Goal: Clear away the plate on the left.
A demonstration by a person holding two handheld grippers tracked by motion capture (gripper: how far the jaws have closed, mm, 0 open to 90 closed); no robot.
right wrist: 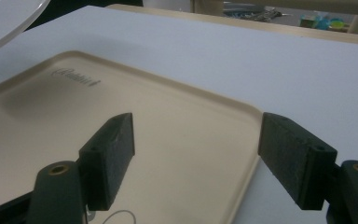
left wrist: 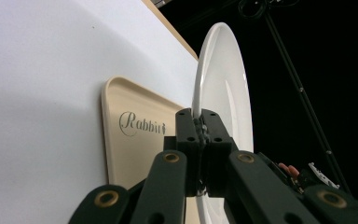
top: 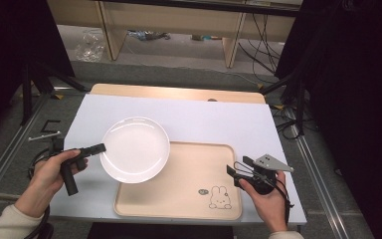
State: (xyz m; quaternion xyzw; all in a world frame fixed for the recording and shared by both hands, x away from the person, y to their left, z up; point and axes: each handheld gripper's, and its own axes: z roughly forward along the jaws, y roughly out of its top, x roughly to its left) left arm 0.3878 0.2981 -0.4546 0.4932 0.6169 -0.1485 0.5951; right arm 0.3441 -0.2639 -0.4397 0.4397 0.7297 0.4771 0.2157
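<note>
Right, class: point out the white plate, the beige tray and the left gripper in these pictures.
white plate [top: 135, 149]: high view, middle of its bowl.
beige tray [top: 189, 189]: high view, bare floor of the tray.
left gripper [left wrist: 199, 126]: left gripper view, where its shut jaws pinch the plate's rim.

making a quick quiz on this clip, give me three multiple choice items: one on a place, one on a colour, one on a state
1. Where does the left hand-held gripper grip the white plate?
A. at its rim
B. at its centre
C. from underneath

2. What colour is the tray?
A. blue
B. beige
C. black

3. How do the jaws of the right hand-held gripper stand?
A. shut on the tray
B. shut on the plate
C. open, holding nothing

Answers: 1 A, the left gripper view shows the jaws clamped on the plate's edge. 2 B, the tray is beige with a rabbit drawing. 3 C, the right gripper view shows both pads wide apart above the tray.
</note>
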